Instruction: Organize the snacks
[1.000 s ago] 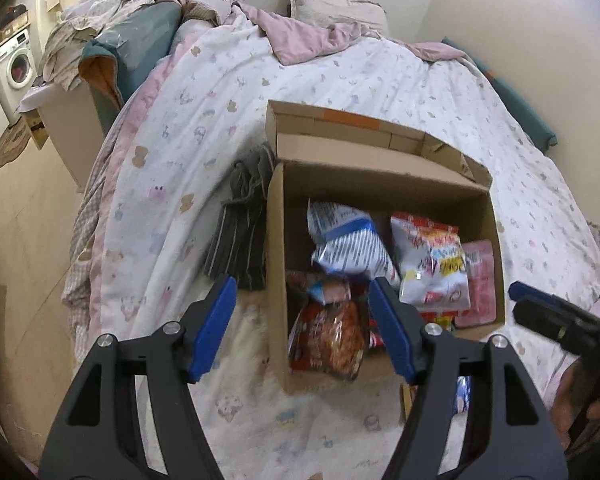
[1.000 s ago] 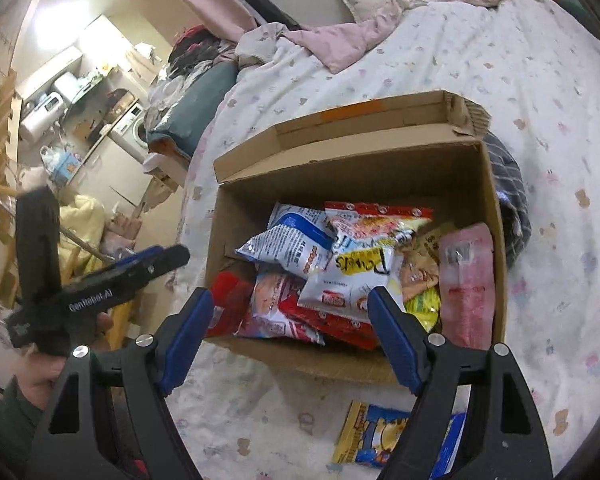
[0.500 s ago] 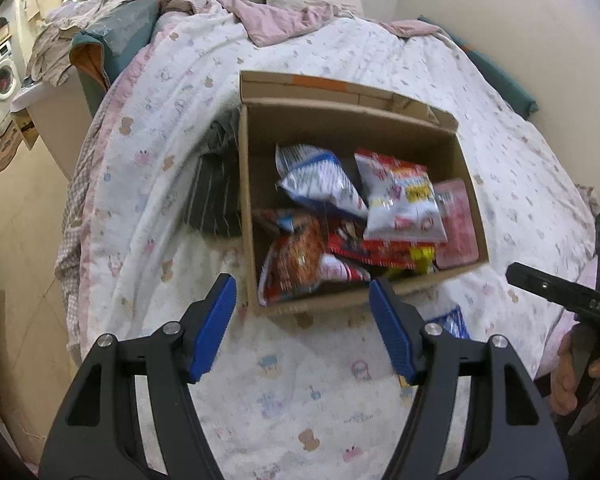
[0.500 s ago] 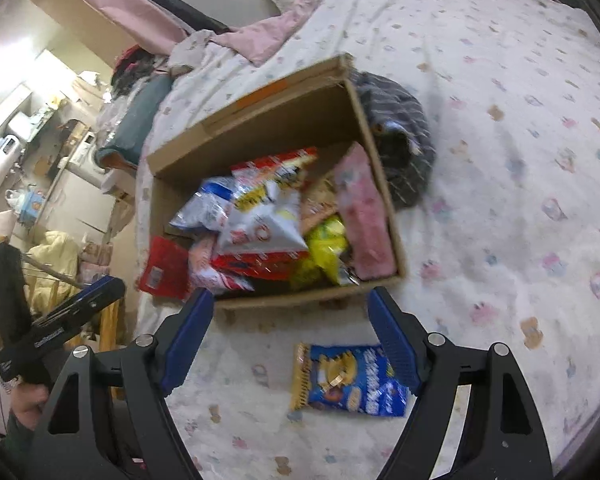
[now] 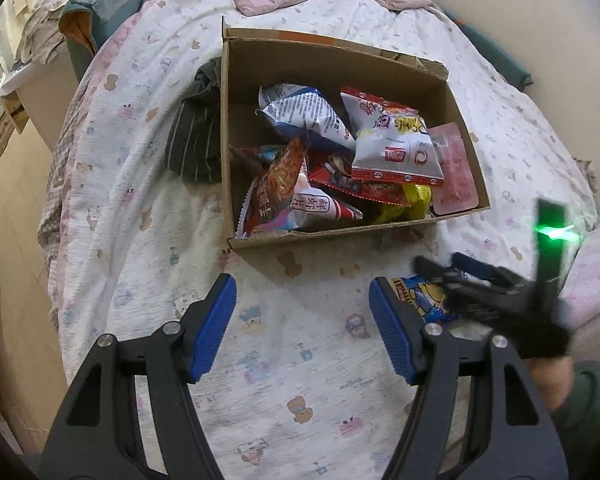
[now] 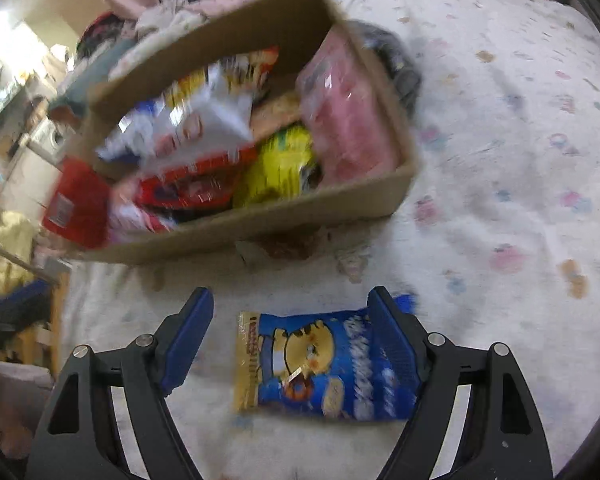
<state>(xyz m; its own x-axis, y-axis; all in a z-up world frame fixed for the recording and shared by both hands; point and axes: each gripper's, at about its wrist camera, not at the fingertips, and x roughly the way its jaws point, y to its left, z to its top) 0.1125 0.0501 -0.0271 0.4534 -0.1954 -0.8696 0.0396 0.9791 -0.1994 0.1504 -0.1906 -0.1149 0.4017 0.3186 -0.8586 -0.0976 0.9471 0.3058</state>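
Snacks fill the cardboard box [image 5: 342, 46] that sits on the patterned bedspread [image 5: 140, 184]: a white and blue bag [image 5: 304, 114], a white bag with red trim [image 5: 396, 144], a pink pouch [image 5: 454, 172], a yellow packet [image 5: 414, 200] and a red noodle packet [image 5: 278, 184] lie heaped inside it, overlapping one another. One blue snack packet [image 6: 324, 364] with a cartoon figure on it lies flat on the bedspread outside the box, just in front of its near wall.

In the right wrist view the right gripper [image 6: 290, 336] hangs low over this blue packet with its jaws spread wide. The packet lies between the two blue pads; the right-hand pad [image 6: 392, 344] overlaps the packet's right end, while the left-hand pad stands apart from its yellow edge. Whether either pad touches the packet cannot be told, as the picture is blurred. The jaws grip nothing.

In the left wrist view the left gripper [image 5: 302, 324] is also wide open and holds nothing, with bare bedspread between its pads. The box lies ahead of it, well beyond the fingertips. The blue packet shows just right of its right pad, partly hidden under the blurred black body of the right gripper, which carries a green light.

A dark striped garment [image 5: 194, 140] lies crumpled against the box's left wall.
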